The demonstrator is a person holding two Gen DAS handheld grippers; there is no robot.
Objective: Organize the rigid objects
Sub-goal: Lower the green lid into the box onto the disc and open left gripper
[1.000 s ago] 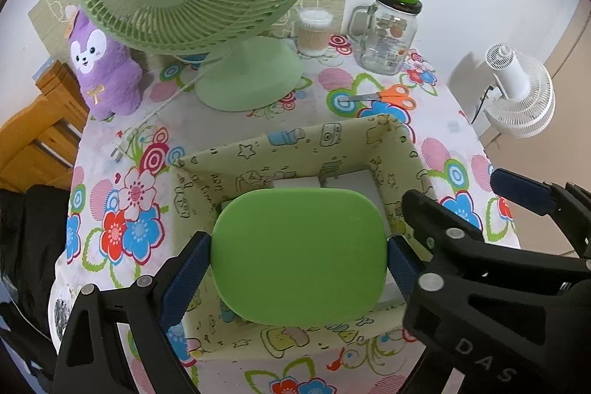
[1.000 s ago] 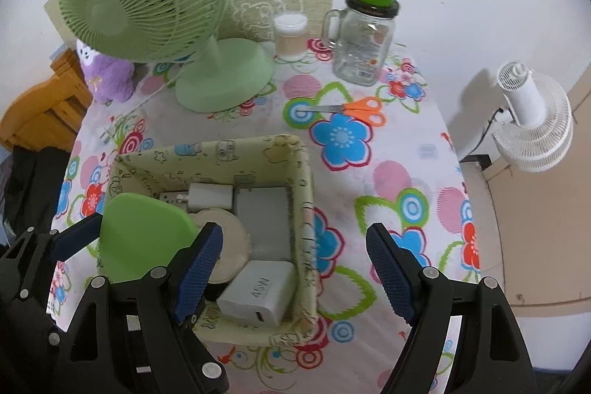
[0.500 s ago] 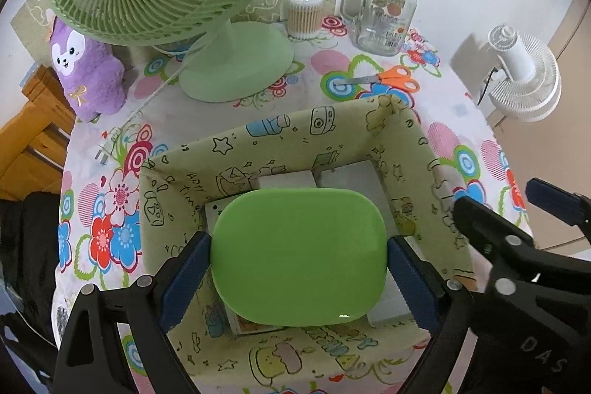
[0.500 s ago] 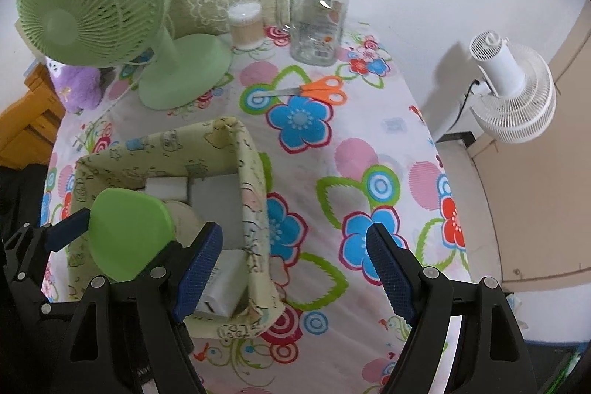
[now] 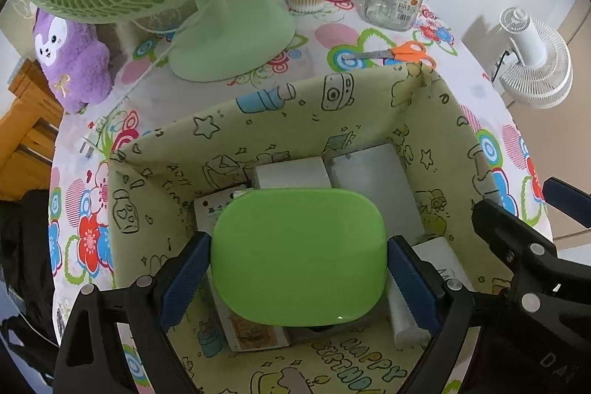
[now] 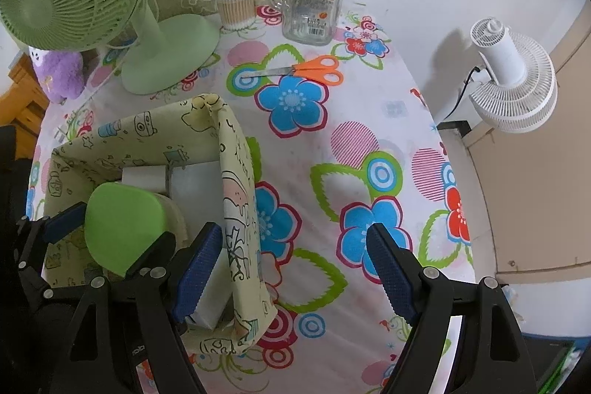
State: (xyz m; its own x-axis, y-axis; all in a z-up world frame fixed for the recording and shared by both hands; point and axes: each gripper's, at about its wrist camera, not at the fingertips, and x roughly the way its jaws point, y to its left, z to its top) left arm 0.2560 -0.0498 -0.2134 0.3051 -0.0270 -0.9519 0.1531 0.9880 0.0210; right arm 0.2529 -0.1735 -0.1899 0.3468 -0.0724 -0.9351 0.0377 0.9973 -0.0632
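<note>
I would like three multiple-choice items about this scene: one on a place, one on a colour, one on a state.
1. Where do the scissors lie?
A. inside the fabric bin
B. on the tablecloth, between the bin and the glass jar
C. on the fan's base

2. What colour are the scissors' handles?
A. orange
B. purple
C. white

3. What is between the right gripper fingers?
A. the green box
B. the scissors
C. the bin's wall, not pressed

Key:
1 B: they rest on the tablecloth, beyond the fabric bin, before the glass jar.
2 A: both loops are orange.
3 C: the fingers straddle the wall; the left gripper grips the green box.
</note>
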